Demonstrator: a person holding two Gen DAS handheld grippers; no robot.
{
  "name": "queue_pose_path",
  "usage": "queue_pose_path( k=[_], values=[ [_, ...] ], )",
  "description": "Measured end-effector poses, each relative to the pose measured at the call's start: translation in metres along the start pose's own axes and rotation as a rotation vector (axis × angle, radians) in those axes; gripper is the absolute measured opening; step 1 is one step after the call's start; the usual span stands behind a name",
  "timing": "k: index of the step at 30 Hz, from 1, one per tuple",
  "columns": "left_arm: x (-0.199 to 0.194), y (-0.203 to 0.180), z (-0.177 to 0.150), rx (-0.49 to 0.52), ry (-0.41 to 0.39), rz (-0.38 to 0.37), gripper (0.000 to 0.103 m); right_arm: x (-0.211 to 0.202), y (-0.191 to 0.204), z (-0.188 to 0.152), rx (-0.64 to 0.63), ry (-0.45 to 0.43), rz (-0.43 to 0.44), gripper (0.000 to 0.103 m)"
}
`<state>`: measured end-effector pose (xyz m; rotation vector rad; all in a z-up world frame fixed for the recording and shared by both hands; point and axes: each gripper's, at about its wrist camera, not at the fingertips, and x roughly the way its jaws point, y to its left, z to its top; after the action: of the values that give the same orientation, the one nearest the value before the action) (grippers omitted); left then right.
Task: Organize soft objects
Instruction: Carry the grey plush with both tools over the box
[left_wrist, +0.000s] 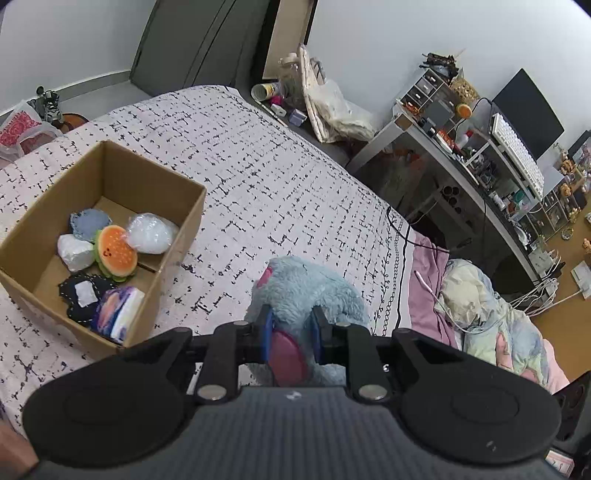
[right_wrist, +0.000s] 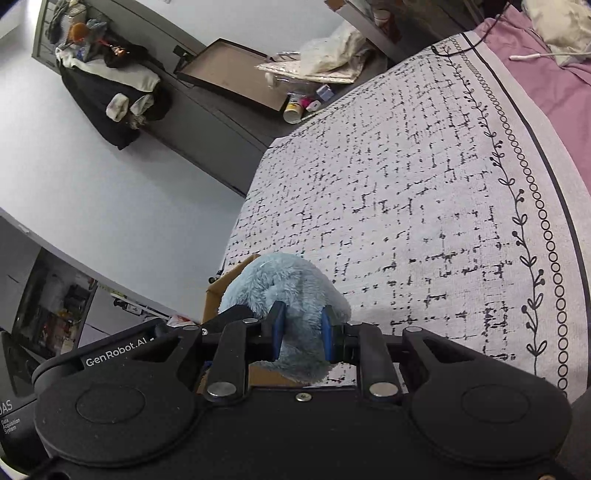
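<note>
Left gripper (left_wrist: 291, 332) is clamped on the blue plush toy (left_wrist: 306, 291), blue pads squeezing fur right by a pink patch. Right gripper (right_wrist: 303, 332) is clamped on the same plush (right_wrist: 284, 288) at another spot, so the toy hangs between the two, off the bed (left_wrist: 258, 177).

Handling, my read: light, very soft, compresses a lot, nothing fragile. Fur is a bit slippery and the body floppy, so a shallow pinch on fluff could slide out. Best hold is a deep bite on a stuffed limb or ear root, which both seem to have.

Ahead and left of the left gripper, near: open cardboard box (left_wrist: 155, 177) on the bed, holding a burger plush (left_wrist: 115, 251), two clear wrapped bundles, dark fabric pieces and a colourful pack. Free room inside looks tight for this toy. Far right: cluttered desk (left_wrist: 461, 155).
</note>
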<state>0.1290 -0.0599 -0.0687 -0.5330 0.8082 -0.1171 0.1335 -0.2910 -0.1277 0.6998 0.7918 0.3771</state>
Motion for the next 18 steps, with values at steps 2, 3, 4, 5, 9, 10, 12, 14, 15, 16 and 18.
queue_pose_path(
  k=[2,3,4,5,9,10,12,14,15,16,18],
  values=[
    [-0.004,0.003,0.002,-0.005,-0.006,-0.003,0.020,0.000,0.005,-0.002,-0.009,-0.002,0.002,0.021],
    [-0.006,0.004,0.003,-0.008,-0.009,-0.004,0.020,0.000,0.007,-0.002,-0.013,-0.002,0.003,0.021],
    [-0.008,0.005,0.004,-0.011,-0.012,-0.005,0.020,-0.001,0.010,-0.004,-0.018,-0.003,0.003,0.021],
    [-0.010,0.007,0.004,-0.013,-0.014,-0.006,0.020,-0.001,0.012,-0.005,-0.023,-0.004,0.004,0.021],
    [-0.017,0.013,0.008,-0.021,-0.026,-0.013,0.020,-0.001,0.022,-0.007,-0.034,-0.009,0.009,0.021],
    [-0.019,0.014,0.009,-0.022,-0.030,-0.015,0.020,-0.001,0.025,-0.008,-0.038,-0.011,0.011,0.021],
    [-0.023,0.017,0.011,-0.024,-0.037,-0.018,0.020,0.000,0.031,-0.009,-0.047,-0.013,0.013,0.021],
    [-0.027,0.020,0.013,-0.026,-0.044,-0.022,0.020,0.001,0.036,-0.009,-0.054,-0.014,0.016,0.021],
    [-0.028,0.022,0.014,-0.027,-0.046,-0.024,0.020,0.002,0.038,-0.009,-0.057,-0.014,0.018,0.021],
    [-0.029,0.024,0.016,-0.029,-0.048,-0.025,0.020,0.003,0.041,-0.010,-0.060,-0.013,0.019,0.021],
    [-0.033,0.029,0.018,-0.034,-0.052,-0.028,0.020,0.005,0.046,-0.010,-0.067,-0.013,0.022,0.021]
  ],
)
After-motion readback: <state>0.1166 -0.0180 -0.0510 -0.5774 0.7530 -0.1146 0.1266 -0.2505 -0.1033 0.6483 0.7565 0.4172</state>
